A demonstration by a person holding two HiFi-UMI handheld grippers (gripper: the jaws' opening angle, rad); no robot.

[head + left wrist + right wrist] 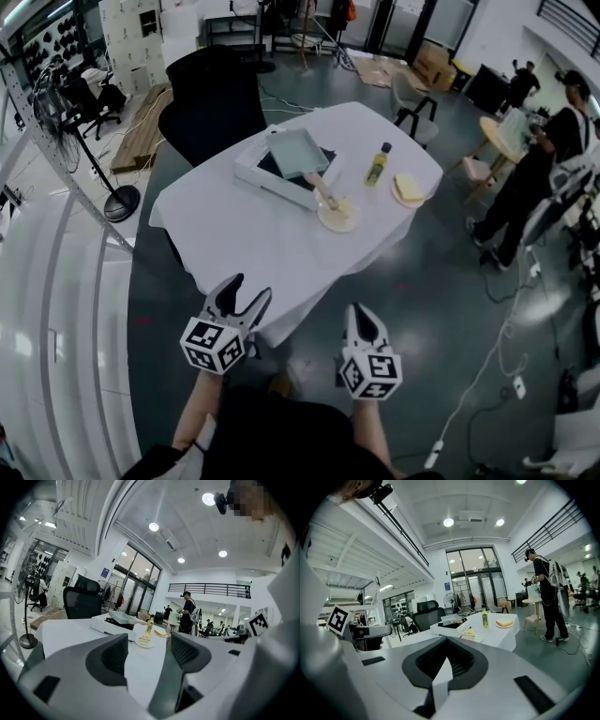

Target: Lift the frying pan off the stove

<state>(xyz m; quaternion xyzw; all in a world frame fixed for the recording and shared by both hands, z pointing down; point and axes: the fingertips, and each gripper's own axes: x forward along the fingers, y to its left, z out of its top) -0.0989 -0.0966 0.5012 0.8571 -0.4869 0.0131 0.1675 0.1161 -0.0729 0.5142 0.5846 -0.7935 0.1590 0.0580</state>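
The square pale grey frying pan (294, 151) with a wooden handle is sitting on the flat white stove (265, 176), its handle reaching out past the stove's edge. The stove is resting toward the far side of the table draped in white cloth (246, 246). A round cream plate of yellow food (337, 217) is lying just beside the stove, under the handle's end. A yellow bottle with a dark cap (377, 165) is standing upright near the stove, and a second plate bearing a slice of bread (410, 190) is lying beyond the bottle. A black office chair (211, 101) is standing behind the stove. Both tools are hanging in the air well apart from the stove, short of the table's near edge: the left gripper (249, 287) is showing its jaws spread with nothing between them, and the right gripper (357, 310) is showing its jaws pressed together, pinching nothing.
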